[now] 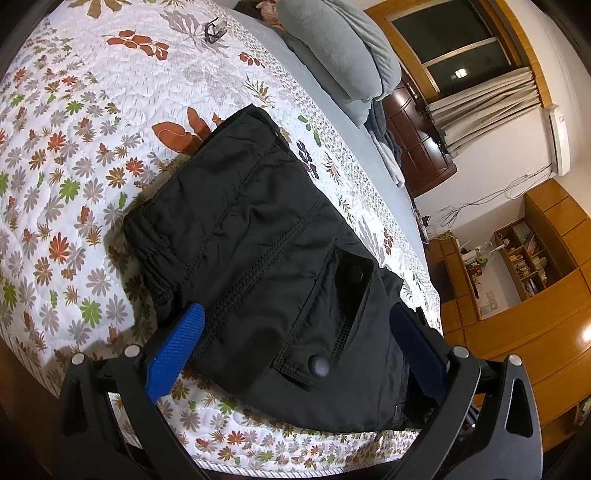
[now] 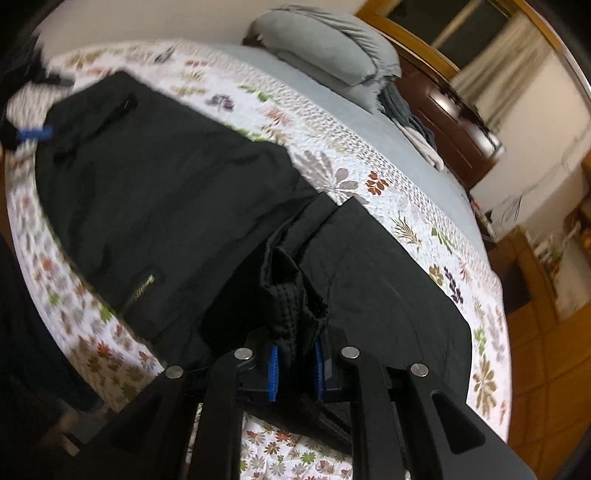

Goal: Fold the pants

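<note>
On the bed, atop a floral quilt [image 1: 74, 155]: black cargo pants [image 1: 258, 240], spread near the quilt's front edge. Waistband end with elastic gathering toward the left in the left wrist view; flap pocket [image 1: 332, 306] with two snap buttons toward the right. Zipper [image 2: 138, 291] visible on the fabric in the right wrist view.

Left tool [image 1: 295, 347]: jaws wide apart, blue fingers [image 1: 177, 350] straddling the garment. Left finger lit and lying beside the waistband edge; right finger in shadow by the pocket side. No fabric gripped; contact with the cloth cannot be determined.

Right tool [image 2: 295, 369]: jaws close together, clamped on a bunched fold of the pants with a thick stitched seam. Gripped fabric raised above the rest of the garment, which lies flat on the quilt behind it. Right wrist view blurred, mainly at the left side.

Beyond the quilt: grey sheet [image 1: 325, 122], grey pillows [image 1: 343, 48] stacked at the far end, dark wooden headboard [image 1: 417, 147]. Small dark object [image 1: 214, 29] on the quilt far from the pants; identity unclear. Curtained window [image 1: 454, 48] and wooden shelving [image 1: 524, 258] at right.
</note>
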`<state>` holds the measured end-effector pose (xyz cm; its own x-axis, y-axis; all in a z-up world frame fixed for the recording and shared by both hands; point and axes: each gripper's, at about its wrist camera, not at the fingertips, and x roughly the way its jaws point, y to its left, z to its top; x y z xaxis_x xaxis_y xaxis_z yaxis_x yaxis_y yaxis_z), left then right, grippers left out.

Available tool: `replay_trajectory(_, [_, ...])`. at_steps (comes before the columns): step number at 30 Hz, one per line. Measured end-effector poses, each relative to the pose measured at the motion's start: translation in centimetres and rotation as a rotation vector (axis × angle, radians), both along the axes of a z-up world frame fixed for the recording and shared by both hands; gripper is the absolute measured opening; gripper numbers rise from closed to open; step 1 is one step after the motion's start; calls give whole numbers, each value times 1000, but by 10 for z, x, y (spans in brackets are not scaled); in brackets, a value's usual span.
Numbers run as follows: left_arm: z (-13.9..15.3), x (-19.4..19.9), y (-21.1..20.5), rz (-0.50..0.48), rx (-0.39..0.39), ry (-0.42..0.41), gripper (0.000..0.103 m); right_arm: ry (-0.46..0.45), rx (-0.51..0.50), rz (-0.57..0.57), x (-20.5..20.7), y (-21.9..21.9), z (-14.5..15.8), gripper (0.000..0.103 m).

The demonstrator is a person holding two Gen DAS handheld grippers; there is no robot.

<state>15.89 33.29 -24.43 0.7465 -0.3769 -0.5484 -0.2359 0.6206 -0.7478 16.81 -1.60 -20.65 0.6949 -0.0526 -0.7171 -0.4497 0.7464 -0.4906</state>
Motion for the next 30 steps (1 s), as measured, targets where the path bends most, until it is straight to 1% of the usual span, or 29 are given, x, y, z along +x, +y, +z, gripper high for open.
replay_trajectory(3, [-1, 0, 1, -1, -5, -2, 100, 3, -44, 18, -2, 7, -15, 16])
replay_trajectory(4, [-1, 0, 1, -1, -5, -2, 100, 2, -61, 27, -3, 9, -23, 20])
replay_trajectory(7, [-1, 0, 1, -4, -6, -2, 100, -14, -86, 51, -7, 12, -31, 29])
replay_trajectory(8, [-1, 0, 1, -3, -7, -2, 100, -19, -90, 63, -9, 13, -31, 30])
replay_trajectory(9, [-1, 0, 1, -3, -8, -2, 100, -12, -81, 75, -11, 12, -27, 36])
replay_trajectory(10, [-1, -1, 2, -3, -10, -3, 100, 11, -40, 87, -12, 9, -19, 45])
replay_trajectory(11, [-1, -1, 2, -4, -12, -5, 100, 37, 21, 97, -13, 4, -9, 50])
replay_trajectory(12, [-1, -2, 2, -5, -14, -7, 100, 76, 129, 107, -14, -5, 9, 63])
replay_trajectory(13, [-2, -2, 3, -5, -16, -8, 100, 107, 230, 122, -14, -16, 26, 73])
replay_trajectory(15, [-2, -3, 3, -4, -24, -12, 100, 111, 368, 92, -7, -39, 56, 75])
replay_trajectory(16, [-2, -3, 3, -4, -28, -14, 100, 109, 413, 68, -2, -49, 65, 75])
replay_trajectory(17, [-2, -3, 3, -4, -31, -15, 100, 107, 450, 36, 5, -60, 71, 75])
replay_trajectory(18, [-2, -2, 3, -3, -32, -16, 100, 101, 465, -29, 18, -73, 74, 74])
replay_trajectory(19, [-2, -2, 2, -4, -32, -16, 100, 101, 457, -64, 28, -78, 72, 73])
replay_trajectory(21, [-3, -2, 3, -6, -34, -17, 100, 107, 423, -130, 47, -85, 59, 71])
replay_trajectory(24, [-3, -1, 4, -11, -40, -19, 100, 133, 368, -149, 59, -80, 36, 69])
replay_trajectory(25, [-3, -1, 6, -12, -42, -20, 100, 167, 346, -146, 62, -73, 22, 66])
replay_trajectory(26, [-3, -1, 6, -13, -43, -21, 100, 219, 347, -146, 63, -69, 9, 61])
replay_trajectory(27, [-4, -1, 7, -12, -45, -20, 100, 245, 350, -151, 61, -67, -1, 59])
replay_trajectory(29, [-4, 0, 8, -12, -47, -21, 100, 263, 358, -128, 56, -62, -8, 55])
replay_trajectory(30, [-4, 0, 8, -13, -46, -20, 100, 287, 393, -112, 56, -62, -8, 54])
